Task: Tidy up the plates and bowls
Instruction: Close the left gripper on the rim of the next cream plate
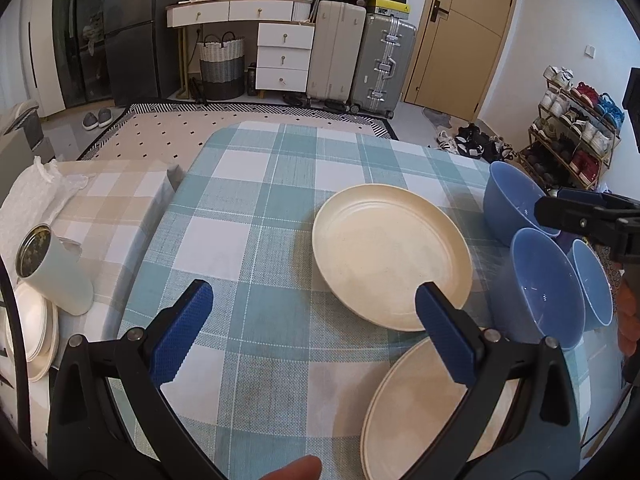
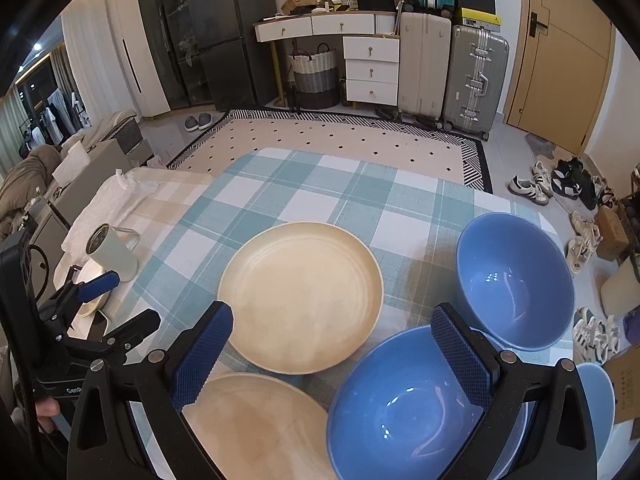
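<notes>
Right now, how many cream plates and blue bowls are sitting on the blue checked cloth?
Cream plates: 2, the far plate and the near plate.
Blue bowls: 3, the far bowl, the middle bowl and the rightmost bowl.
Total: 5

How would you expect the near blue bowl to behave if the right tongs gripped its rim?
The near blue bowl looks rigid, so it should hold its shape. Its glossy surface suggests the rim may slip. Its rounded, deep form could tilt when lifted from one side by the right tongs.
</notes>
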The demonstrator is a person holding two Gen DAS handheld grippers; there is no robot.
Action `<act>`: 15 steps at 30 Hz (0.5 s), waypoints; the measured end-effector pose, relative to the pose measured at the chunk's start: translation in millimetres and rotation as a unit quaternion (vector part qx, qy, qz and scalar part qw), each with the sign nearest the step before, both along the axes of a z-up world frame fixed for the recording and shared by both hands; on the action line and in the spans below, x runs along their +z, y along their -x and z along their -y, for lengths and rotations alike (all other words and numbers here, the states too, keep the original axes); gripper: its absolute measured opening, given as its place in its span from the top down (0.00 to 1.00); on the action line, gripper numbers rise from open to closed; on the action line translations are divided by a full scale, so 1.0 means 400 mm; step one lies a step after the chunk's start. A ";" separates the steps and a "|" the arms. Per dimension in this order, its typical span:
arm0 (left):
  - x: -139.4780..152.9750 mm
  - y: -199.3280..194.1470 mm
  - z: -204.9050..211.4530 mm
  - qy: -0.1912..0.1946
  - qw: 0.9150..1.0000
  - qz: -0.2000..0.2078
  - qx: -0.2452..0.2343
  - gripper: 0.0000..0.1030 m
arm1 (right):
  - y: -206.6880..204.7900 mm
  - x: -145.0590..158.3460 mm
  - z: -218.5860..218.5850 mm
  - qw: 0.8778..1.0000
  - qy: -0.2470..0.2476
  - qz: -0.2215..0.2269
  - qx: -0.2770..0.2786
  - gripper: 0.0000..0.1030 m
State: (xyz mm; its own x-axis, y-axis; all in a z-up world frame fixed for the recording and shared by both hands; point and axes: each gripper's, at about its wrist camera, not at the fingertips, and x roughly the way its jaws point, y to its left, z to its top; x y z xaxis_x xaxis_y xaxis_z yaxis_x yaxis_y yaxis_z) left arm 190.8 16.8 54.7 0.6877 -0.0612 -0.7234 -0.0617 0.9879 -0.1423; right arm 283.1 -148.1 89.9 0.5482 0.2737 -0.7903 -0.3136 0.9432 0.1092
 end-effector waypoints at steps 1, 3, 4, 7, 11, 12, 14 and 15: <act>-0.005 -0.007 -0.002 0.000 1.000 -0.002 0.001 0.02 | -0.010 -0.005 0.001 1.000 0.001 -0.003 0.000 0.02; -0.014 -0.020 -0.003 0.002 1.000 -0.006 0.001 0.02 | -0.026 -0.016 0.004 1.000 0.004 -0.007 -0.002 0.02; -0.019 -0.027 -0.004 0.002 1.000 -0.008 0.001 0.02 | -0.036 -0.022 0.003 1.000 0.005 -0.010 -0.002 0.02; -0.033 -0.048 -0.007 0.004 1.000 -0.013 0.002 0.02 | -0.056 -0.041 0.000 1.000 0.015 -0.017 0.000 0.02; -0.050 -0.072 -0.006 0.012 1.000 -0.019 -0.004 0.02 | -0.084 -0.069 -0.005 0.999 0.023 -0.029 0.001 0.02; -0.054 -0.078 -0.006 0.014 1.000 -0.021 -0.006 0.03 | -0.092 -0.077 -0.005 0.999 0.024 -0.033 0.003 0.02; -0.065 -0.089 -0.007 0.017 0.999 -0.026 -0.009 0.03 | -0.104 -0.089 -0.007 0.999 0.027 -0.038 0.004 0.02; -0.071 -0.096 -0.006 0.019 0.999 -0.029 -0.011 0.03 | -0.111 -0.094 -0.007 0.999 0.027 -0.040 0.004 0.02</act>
